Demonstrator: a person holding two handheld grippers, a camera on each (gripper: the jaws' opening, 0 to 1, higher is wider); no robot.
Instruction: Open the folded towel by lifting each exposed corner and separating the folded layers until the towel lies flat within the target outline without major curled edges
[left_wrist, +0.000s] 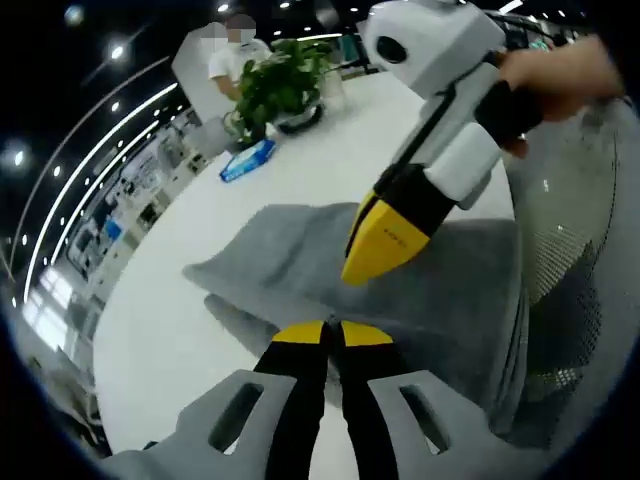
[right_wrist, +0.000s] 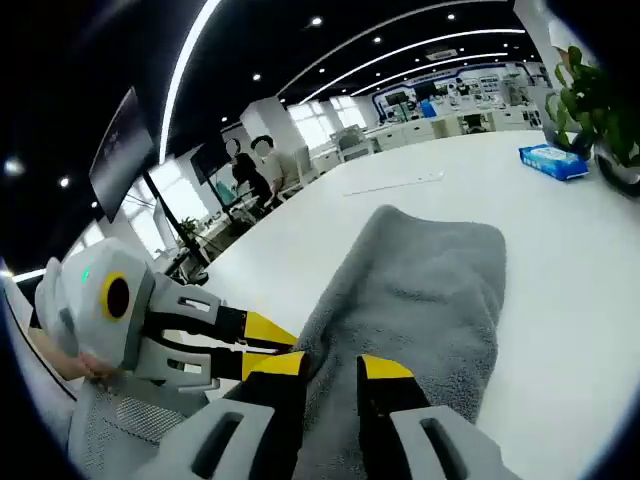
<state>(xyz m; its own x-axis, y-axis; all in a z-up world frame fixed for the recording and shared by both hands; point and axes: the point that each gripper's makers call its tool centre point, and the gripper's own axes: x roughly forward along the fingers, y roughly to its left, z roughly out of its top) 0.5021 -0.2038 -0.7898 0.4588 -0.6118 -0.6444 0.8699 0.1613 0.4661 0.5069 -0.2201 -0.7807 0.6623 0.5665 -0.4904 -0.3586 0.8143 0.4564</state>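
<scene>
Two claws meet at the near edge of the grey towel, and that meeting is what we read the coming move from. In the left gripper view our left claw (left_wrist: 333, 333) has its yellow tips nearly touching, right at the towel's near hem; we cannot tell whether cloth is pinched between them. In the right gripper view our right claw (right_wrist: 335, 366) stands with a narrow gap, and grey cloth fills that gap, so we judge it to be set on the hem, though a firm hold is not certain.

Outward from the claws, the towel (right_wrist: 430, 290) runs lengthwise away from us across the white bench (right_wrist: 560, 250), its long axis pointing from the near hem to a rounded far end. It looks folded, with a layered edge showing on the left in the left gripper view. Both claws are at the same near end, just beside each other, so neither is nearer to the far corners.

Farther off sit a blue packet (right_wrist: 553, 160) and a potted plant (left_wrist: 280, 85), well apart from the towel.

We judge the next lift must carry the near layer away along that long axis.
</scene>
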